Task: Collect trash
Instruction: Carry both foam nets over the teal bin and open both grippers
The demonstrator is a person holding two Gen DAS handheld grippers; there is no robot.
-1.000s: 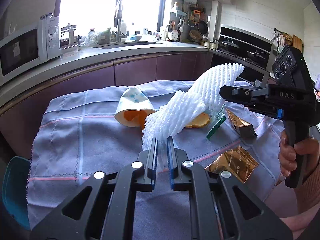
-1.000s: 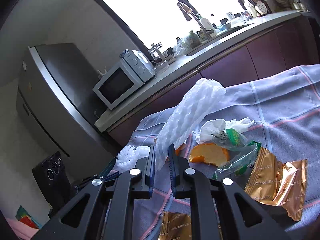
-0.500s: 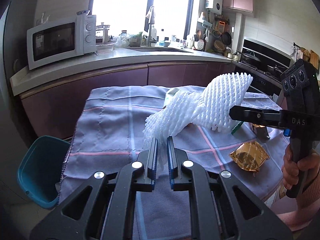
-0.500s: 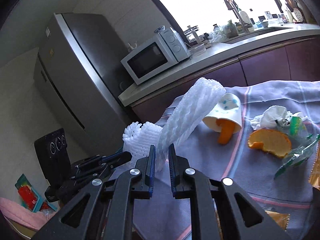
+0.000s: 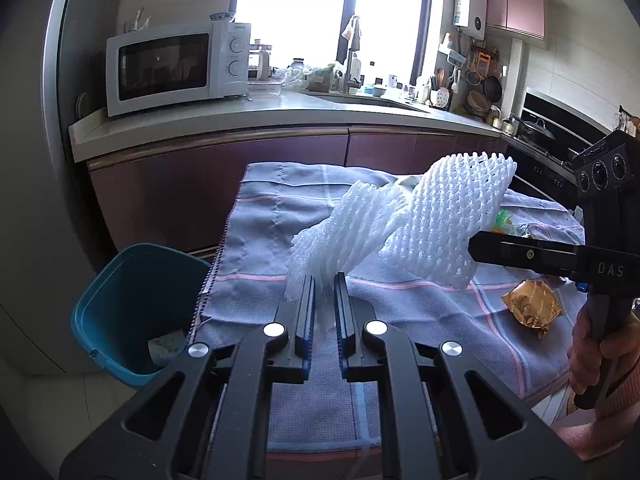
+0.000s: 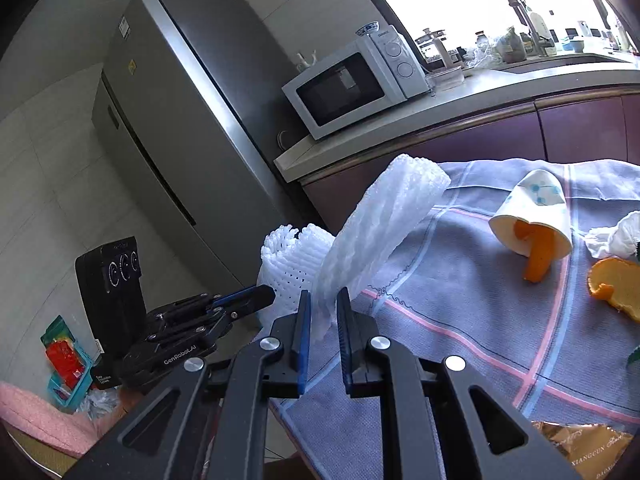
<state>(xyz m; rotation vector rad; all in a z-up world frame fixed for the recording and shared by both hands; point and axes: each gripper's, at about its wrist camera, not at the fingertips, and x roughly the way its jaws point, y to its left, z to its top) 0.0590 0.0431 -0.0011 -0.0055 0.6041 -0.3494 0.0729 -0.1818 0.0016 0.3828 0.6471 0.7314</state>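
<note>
both tongs, left (image 5: 323,280) and right (image 6: 322,300), clamped on white foam nets (image 5: 436,220), swung off table (image 5: 256,248) trash; blue bin (image 5: 132,308) now just left of left tongs, drop likely next.

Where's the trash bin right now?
In the left wrist view the blue bin stands on the floor at lower left, against the table's cloth edge, below the counter with the microwave. The right wrist view doesn't show it.

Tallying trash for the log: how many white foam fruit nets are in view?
2: one foam net pinched in the left gripper, the other foam net in the right gripper; more may be hidden.
</note>
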